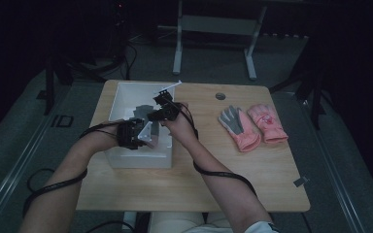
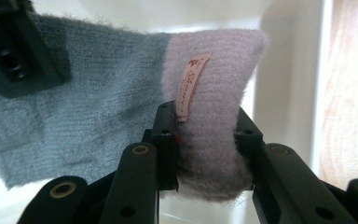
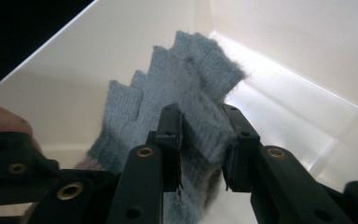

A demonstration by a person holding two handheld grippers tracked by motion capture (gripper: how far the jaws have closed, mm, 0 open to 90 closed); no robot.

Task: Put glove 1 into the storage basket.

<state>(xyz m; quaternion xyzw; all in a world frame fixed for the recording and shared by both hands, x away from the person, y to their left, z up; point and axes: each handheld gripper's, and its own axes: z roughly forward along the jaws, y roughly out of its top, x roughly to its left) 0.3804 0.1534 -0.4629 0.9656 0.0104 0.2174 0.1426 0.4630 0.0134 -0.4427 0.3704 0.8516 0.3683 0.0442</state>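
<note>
The glove (image 2: 121,107) is seen as fuzzy knitted cloth, matt grey with a pink cuff (image 2: 214,116) and a woven label (image 2: 190,88). The box (image 3: 284,93) looks like smooth white plastic, faintly glossy. The table (image 1: 223,170) is matt light wood.

Wooden table (image 1: 252,170): white bin (image 1: 141,158), gloves (image 1: 252,125)
</note>
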